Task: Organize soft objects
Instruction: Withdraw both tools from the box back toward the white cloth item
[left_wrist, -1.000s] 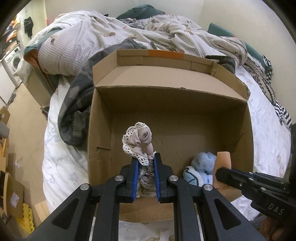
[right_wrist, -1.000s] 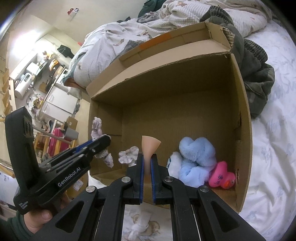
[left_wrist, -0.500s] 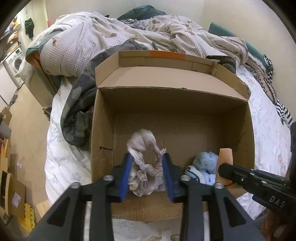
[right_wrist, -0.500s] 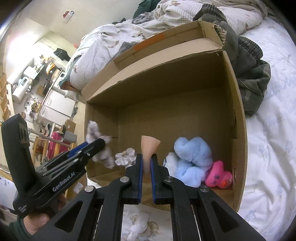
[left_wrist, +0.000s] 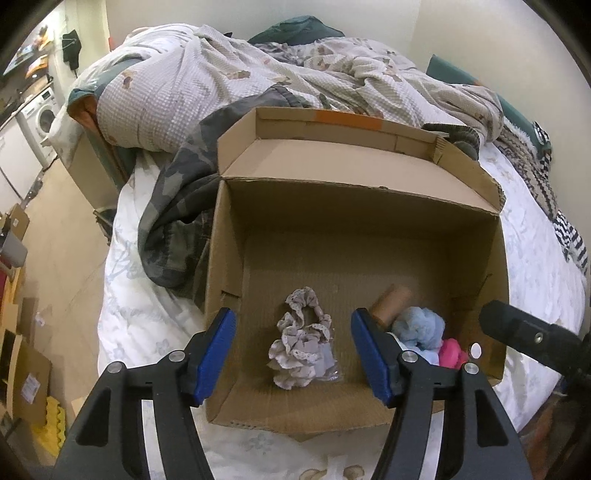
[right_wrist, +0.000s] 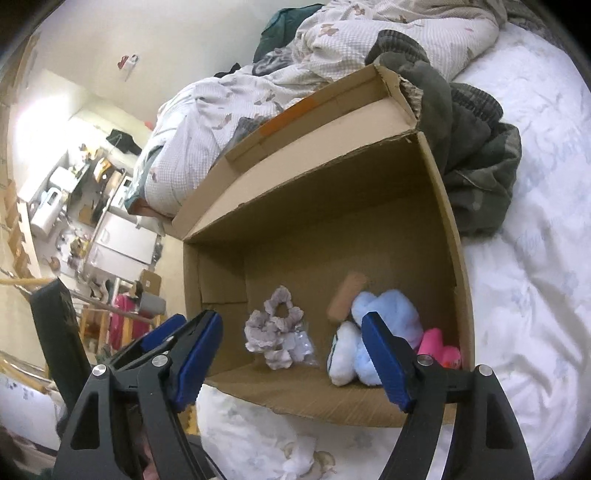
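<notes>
An open cardboard box (left_wrist: 369, 192) (right_wrist: 436, 206) stands on the bed. On its floor lie lace-edged grey-pink scrunchies (left_wrist: 301, 347) (right_wrist: 275, 332), a peach sponge piece (left_wrist: 389, 304) (right_wrist: 345, 297), a light blue plush (left_wrist: 419, 328) (right_wrist: 373, 332) and a pink toy (left_wrist: 452, 354) (right_wrist: 439, 349). My left gripper (left_wrist: 291, 356) is open and empty above the box's near edge, over the scrunchies. My right gripper (right_wrist: 291, 363) is open and empty above the near edge; the sponge piece looks blurred beyond it.
A crumpled quilt (left_wrist: 229, 77) and a dark camouflage garment (left_wrist: 177, 206) lie behind and left of the box. White bedsheet (right_wrist: 535, 258) surrounds it. Floor with cartons (left_wrist: 22, 369) and a washing machine (left_wrist: 38, 118) lies to the left.
Both grippers opened. The left one let go of the scrunchie, which now lies on the box floor. The right one let go of the peach sponge piece, now inside the box.
</notes>
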